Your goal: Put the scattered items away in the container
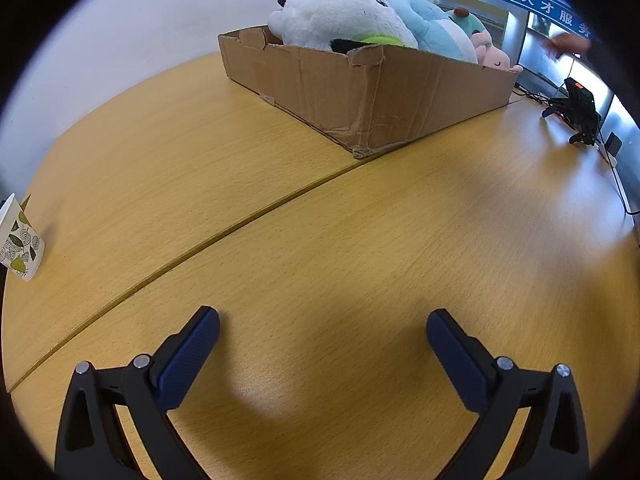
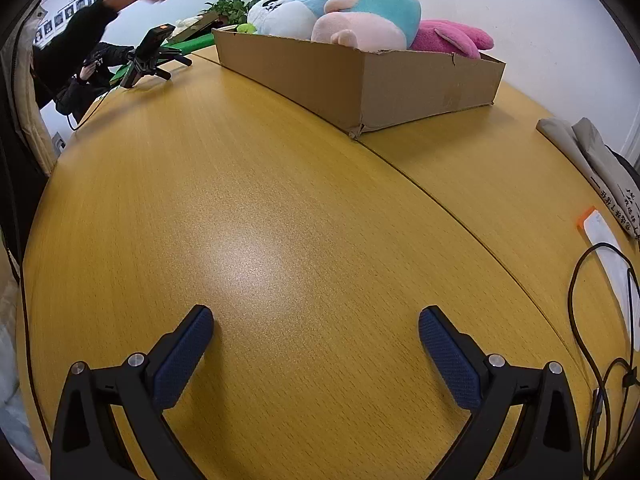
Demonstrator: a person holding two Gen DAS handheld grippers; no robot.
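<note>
Now plush toys (image 2: 360,16) inside box (image 2: 424,84)

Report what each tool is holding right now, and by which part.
Nothing is held. The left tool and right tool both stand open over bare table, and the plush toys already sit in the cardboard box.

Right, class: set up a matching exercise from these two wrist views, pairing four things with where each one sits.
Things:
1 panda plush
2 paper cup
3 black cable
4 left gripper

Places:
A far left edge of the table
B open above bare wood
C inside the cardboard box
D far right edge of the table

Pairs: 1-C, 2-A, 3-D, 4-B
</note>
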